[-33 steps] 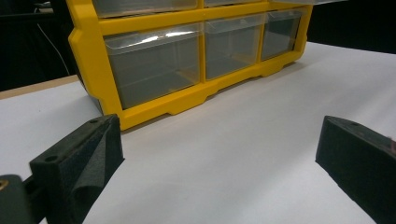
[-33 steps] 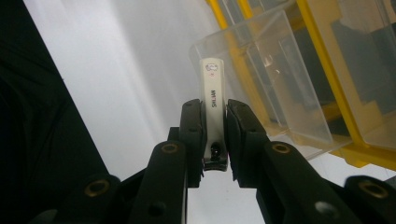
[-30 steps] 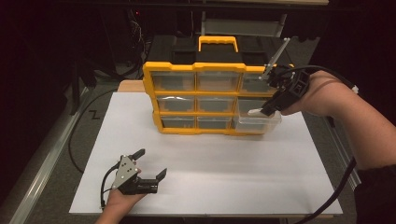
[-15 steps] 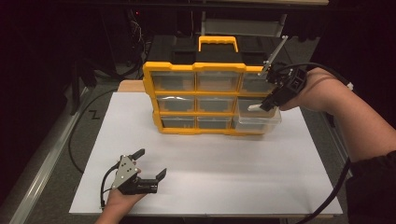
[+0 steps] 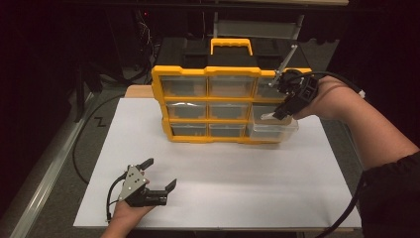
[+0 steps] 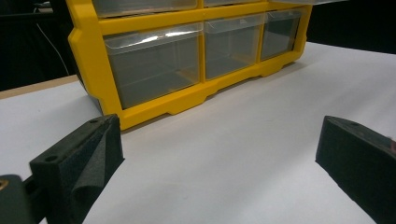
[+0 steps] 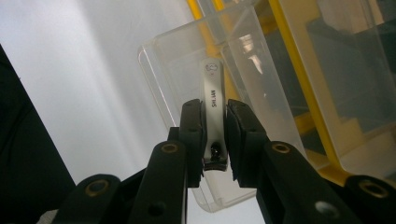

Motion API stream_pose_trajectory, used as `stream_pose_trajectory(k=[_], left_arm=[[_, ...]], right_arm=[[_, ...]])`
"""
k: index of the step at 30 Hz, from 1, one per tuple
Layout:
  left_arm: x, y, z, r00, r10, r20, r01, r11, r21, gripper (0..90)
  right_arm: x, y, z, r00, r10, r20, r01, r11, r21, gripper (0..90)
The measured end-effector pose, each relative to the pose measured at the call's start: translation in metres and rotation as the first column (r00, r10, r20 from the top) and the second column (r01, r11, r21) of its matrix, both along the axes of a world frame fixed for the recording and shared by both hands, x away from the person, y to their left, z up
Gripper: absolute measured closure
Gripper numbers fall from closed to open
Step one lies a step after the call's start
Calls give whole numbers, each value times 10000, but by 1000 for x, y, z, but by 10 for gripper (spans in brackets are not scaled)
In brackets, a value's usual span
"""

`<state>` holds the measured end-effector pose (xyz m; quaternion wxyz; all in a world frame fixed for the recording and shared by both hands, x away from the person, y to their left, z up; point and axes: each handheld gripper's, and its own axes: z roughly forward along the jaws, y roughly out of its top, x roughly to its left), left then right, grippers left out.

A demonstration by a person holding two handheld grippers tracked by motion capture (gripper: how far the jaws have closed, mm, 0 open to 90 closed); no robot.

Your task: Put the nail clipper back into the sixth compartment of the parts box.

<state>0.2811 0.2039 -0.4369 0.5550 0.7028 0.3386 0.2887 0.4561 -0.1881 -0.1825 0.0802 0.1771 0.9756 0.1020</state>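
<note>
Nail clipper held over the pulled-out drawer

The right gripper (image 7: 215,135) is clamped on a metal nail clipper (image 7: 213,100), poised above the clear drawer (image 5: 273,130) drawn out of the yellow organizer (image 5: 218,106) at its lower right. To do this well, I'd lower the clipper inside the drawer walls before letting go, keeping clear of the rim. The left gripper (image 5: 157,174) rests wide open on the desk (image 5: 237,173), holding nothing, well apart.

A silver nail clipper (image 7: 213,116), a clear drawer (image 7: 187,79), a yellow organizer (image 5: 233,99) with black top, white tabletop (image 5: 223,168).
</note>
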Motion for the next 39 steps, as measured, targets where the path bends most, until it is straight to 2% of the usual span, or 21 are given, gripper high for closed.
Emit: stream_pose_trajectory(k=[19,28,31,32,33,34,39], left_arm=[[0,1,0,10000,5,-1,-5,10000,-42,15],[0,1,0,10000,-4,-18,4,10000,-13,14],[0,0,-1,10000,-12,-24,12,10000,-21,14],[0,0,-1,10000,-21,-24,21,10000,-11,15],[0,0,-1,10000,-34,-28,34,10000,3,15],[0,0,-1,10000,-19,-26,19,10000,-32,15],[1,-1,-1,10000,-52,-34,52,10000,23,15]], right_arm=[[10,1,-25,10000,-53,-84,53,10000,28,794],[11,-1,-23,9999,-154,-70,155,9997,174,794],[11,-1,-22,9998,-199,77,197,9996,201,786],[10,-2,-21,9991,-261,345,248,9990,366,657],[10,-2,-21,9991,-261,345,248,9990,366,657],[10,-1,-20,9990,-321,316,308,9986,434,580],[9,-2,-17,9993,-361,95,353,9967,727,502]])
